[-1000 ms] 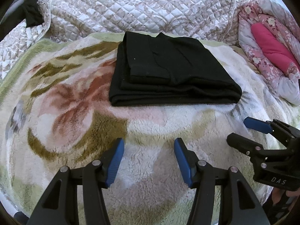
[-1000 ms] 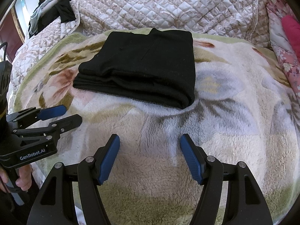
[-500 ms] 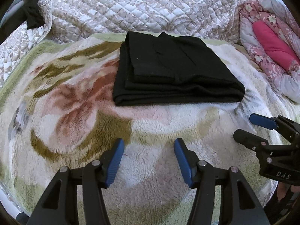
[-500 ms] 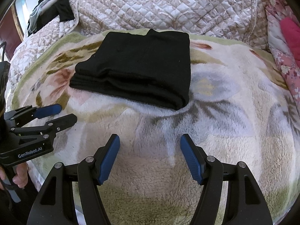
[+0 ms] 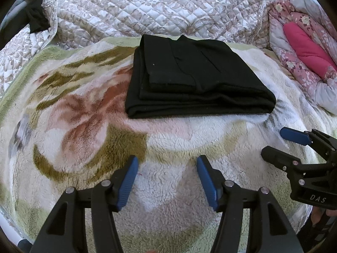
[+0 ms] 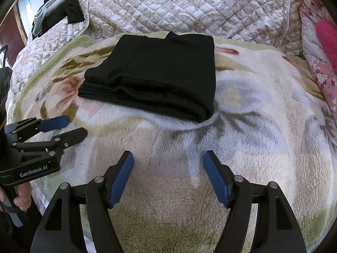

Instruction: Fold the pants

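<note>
The folded black pants (image 5: pixel 195 78) lie flat on a fleecy floral blanket (image 5: pixel 80 126), toward twelve o'clock from both grippers and well apart from them. In the stack, how many layers there are cannot be counted; the black cloth swallows its own creases, and only a few stepped edges show along its near side.

The left gripper (image 5: pixel 167 177) hangs over bare blanket with its blue pads spread and nothing between them. The right gripper (image 6: pixel 168 176) stands the same way, jaws apart over the fleece; they have just been opening a little further, with only blanket between them. Each gripper also shows at the edge of the other's view, cut off by the frame: the right one at three to four o'clock in the left wrist view, the left one at nine o'clock in the right wrist view, where a few fingers of a hand (image 6: pixel 22 196) wrap the handle.

Behind the pants a quilted bedspread (image 5: pixel 147 8) rises at twelve o'clock. A pink floral quilt (image 5: pixel 301 42) is bunched at two o'clock, partly out of frame. At eleven o'clock in the right wrist view, dark clothing (image 6: pixel 63 10) hangs in a heap too dim to sort out.
</note>
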`<state>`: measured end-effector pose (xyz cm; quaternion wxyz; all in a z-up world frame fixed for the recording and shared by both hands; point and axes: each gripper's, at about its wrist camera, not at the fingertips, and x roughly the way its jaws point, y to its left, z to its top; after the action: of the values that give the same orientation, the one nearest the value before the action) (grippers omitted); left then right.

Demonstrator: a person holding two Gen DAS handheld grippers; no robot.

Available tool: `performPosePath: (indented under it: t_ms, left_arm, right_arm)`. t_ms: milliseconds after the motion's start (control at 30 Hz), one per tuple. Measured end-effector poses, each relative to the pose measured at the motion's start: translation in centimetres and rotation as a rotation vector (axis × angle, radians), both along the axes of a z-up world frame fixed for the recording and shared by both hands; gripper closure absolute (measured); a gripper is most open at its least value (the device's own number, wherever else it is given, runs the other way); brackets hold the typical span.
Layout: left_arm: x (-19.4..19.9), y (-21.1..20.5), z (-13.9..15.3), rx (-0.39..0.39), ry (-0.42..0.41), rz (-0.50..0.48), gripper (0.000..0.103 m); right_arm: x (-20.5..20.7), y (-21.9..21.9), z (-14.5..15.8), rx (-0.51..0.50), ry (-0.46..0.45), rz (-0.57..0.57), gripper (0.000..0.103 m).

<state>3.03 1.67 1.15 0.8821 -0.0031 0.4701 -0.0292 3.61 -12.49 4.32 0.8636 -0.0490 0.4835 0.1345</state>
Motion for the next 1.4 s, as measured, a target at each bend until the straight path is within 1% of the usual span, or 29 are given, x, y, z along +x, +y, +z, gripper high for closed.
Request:
performPosePath:
  t_ms: [300,1400]
  left_arm:
    - [0.02,-0.02,-0.10,0.000,0.000,0.001,0.041]
    - [0.12,-0.10,-0.18,0.003,0.003,0.000,0.040]
  right_arm:
    - [0.02,0.20,-0.16,-0.007,0.002,0.007,0.031]
    - [0.17,0.25,-0.24,-0.012,0.009,0.018,0.029]
